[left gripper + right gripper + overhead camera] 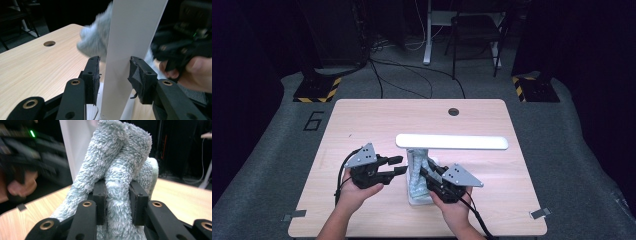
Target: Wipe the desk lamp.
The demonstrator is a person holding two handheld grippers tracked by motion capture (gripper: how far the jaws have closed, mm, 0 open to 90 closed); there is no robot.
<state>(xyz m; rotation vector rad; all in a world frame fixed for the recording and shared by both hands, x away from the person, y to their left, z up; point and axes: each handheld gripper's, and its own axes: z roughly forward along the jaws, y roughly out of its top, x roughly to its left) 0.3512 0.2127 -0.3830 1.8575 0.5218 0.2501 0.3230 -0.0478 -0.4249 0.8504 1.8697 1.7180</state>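
A white desk lamp stands on the wooden table [362,120], its long head [452,142] lying level over a flat base [419,200]. My left gripper [399,165] comes in from the left. In the left gripper view its pads [93,72] are shut on the lamp's upright white post [130,30]. My right gripper [117,187] is shut on a fluffy light-blue cloth [120,150], bunched between its jaws. The cloth [416,172] rests against the post [72,145] just above the base, and it also shows behind the post as cloth [95,42].
A round cable hole [453,111] sits near the table's far edge. Beyond the table are a chair [474,30], loose cables on the floor [412,75] and two stand feet marked with yellow-black tape [317,90]. Bare tabletop lies left and right of the lamp.
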